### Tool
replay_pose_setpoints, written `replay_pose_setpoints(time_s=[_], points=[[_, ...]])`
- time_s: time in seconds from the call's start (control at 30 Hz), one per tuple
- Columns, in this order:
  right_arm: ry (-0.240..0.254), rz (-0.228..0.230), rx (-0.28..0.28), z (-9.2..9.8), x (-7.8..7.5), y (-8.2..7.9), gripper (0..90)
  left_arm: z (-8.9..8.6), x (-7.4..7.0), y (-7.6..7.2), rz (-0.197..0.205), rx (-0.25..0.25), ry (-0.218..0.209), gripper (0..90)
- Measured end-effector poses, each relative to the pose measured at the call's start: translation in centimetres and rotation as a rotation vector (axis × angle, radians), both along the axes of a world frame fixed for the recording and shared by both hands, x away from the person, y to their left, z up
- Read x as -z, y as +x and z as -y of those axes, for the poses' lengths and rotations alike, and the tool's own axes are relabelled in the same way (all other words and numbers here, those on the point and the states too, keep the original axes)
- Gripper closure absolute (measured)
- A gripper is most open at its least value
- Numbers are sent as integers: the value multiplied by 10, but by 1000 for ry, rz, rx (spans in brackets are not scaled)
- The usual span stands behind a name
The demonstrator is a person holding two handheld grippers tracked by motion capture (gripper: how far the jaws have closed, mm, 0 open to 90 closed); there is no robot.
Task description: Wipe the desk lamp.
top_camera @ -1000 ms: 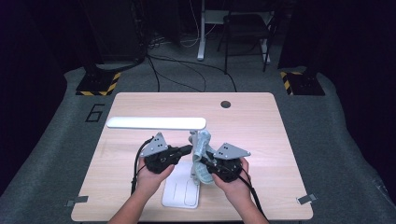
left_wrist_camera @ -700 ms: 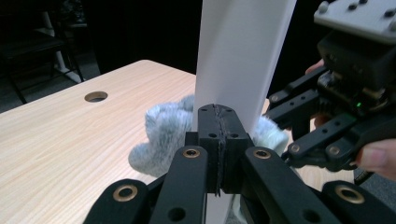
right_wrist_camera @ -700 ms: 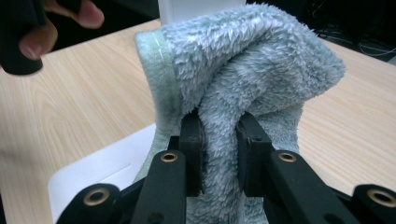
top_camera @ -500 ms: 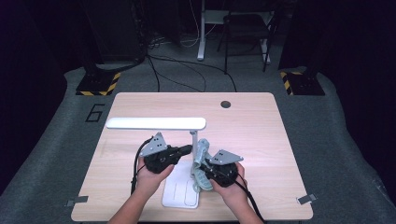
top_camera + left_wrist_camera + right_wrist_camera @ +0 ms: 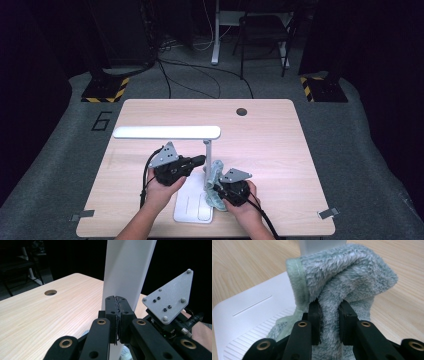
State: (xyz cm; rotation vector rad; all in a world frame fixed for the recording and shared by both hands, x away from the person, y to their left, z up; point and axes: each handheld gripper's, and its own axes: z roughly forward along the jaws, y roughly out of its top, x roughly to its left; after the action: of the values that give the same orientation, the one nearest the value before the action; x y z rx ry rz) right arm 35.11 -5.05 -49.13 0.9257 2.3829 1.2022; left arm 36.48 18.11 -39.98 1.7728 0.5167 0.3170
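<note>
Cloth [image 5: 347,280] is being clamped by the right gripper [image 5: 329,315] beside the lamp post [image 5: 208,156] for wiping; the left gripper [image 5: 117,315], jaws closed empty, is bracing against the post.

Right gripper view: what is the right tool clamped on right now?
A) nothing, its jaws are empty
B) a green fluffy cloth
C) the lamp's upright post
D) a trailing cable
B: in the right gripper view the right tool has a fold of the green fluffy cloth pinched between its black jaws, above the white lamp base.
</note>
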Motion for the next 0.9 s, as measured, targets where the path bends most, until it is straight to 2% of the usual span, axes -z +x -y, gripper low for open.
replay_pose_setpoints(time_s=[0.03,0.27,0.37,0.43,0.67,0.73,0.8,0.87,0.9], points=[[7,-13,9,0,1,-1,752,0,0,0,1,0,0,883],[10,3,16,-1,1,-1,753,0,0,0,0,0,-1,884],[25,-4,14,0,-6,-3,755,0,0,0,-1,-1,-3,884],[40,14,9,2,-11,-3,756,0,0,0,-4,-3,-4,884],[119,62,4,8,-43,-8,756,0,0,0,-4,0,-5,886],[127,82,-1,9,-52,-9,756,0,0,0,-3,-1,-5,886],[132,122,-13,9,-67,-10,756,0,0,0,-3,-1,-5,887],[136,125,-10,10,-71,-11,756,0,0,0,-3,-3,-4,887],[139,146,-15,10,-79,-11,756,0,0,0,-4,-4,-5,887]])
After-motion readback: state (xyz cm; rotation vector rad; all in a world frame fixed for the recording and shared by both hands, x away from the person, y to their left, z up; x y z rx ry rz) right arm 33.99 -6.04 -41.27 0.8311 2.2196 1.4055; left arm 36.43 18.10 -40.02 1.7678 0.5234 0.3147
